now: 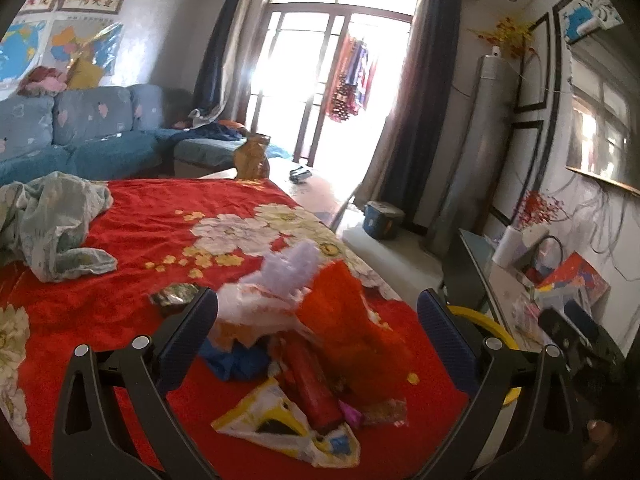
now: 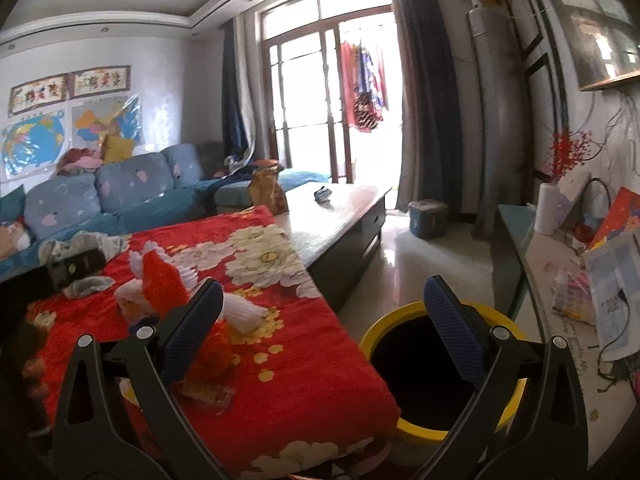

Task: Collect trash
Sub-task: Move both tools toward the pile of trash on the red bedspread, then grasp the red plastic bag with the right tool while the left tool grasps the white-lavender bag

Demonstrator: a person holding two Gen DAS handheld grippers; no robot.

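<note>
Left wrist view, left gripper (image 1: 318,312): my jaws stand wide apart and hold nothing; they frame the trash pile (image 1: 304,344).
Left wrist view, trash pile: wrappers and plastic scraps, orange, white, blue and yellow, lie heaped on the red blanket (image 1: 132,220), close in front of my left fingers.
Left wrist view, foil wrapper (image 1: 174,296): a separate crumpled piece, just beside the pile on its far left side.
Left wrist view, yellow bin (image 1: 486,322): only a strip of rim shows past the blanket's right edge, behind my right-hand finger.
Right wrist view, right gripper (image 2: 324,312): my jaws are wide and empty, positioned over the blanket's near right edge.
Right wrist view, yellow bin (image 2: 404,426): it stands on the floor touching or just beside the blanket's right edge; the inside reads dark, so I cannot tell its contents.
Right wrist view, trash pile (image 2: 168,284): on the blanket, left of the bin.
Progress: in my judgement most of the work remains; the visible trash sits uncollected on the blanket.
Remaining: grasp each piece and carry it rightward into the bin.
</note>
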